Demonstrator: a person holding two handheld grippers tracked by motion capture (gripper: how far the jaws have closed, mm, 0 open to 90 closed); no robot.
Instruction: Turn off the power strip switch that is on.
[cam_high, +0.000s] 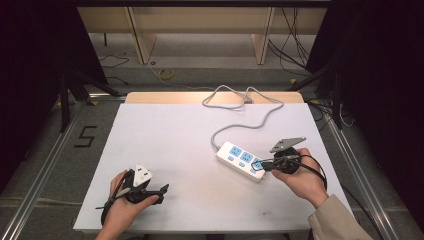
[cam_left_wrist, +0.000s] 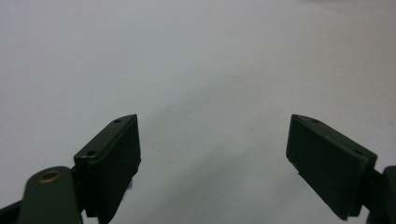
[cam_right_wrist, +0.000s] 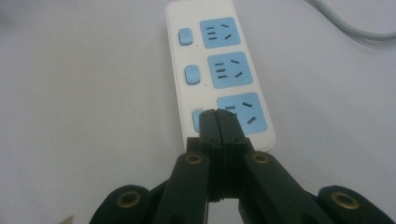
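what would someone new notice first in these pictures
The eye goes to the white plastic power strip with three blue sockets lying right of centre on the white table, its grey cord snaking toward the far edge. The right hand-held gripper, jaws shut, points its tips at the blue switch button nearest that strip's end. The left hand-held gripper rests open at the near left over bare table.

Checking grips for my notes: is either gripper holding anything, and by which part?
Nothing is held. The right gripper, shut, tips at the power strip; the left gripper is open.
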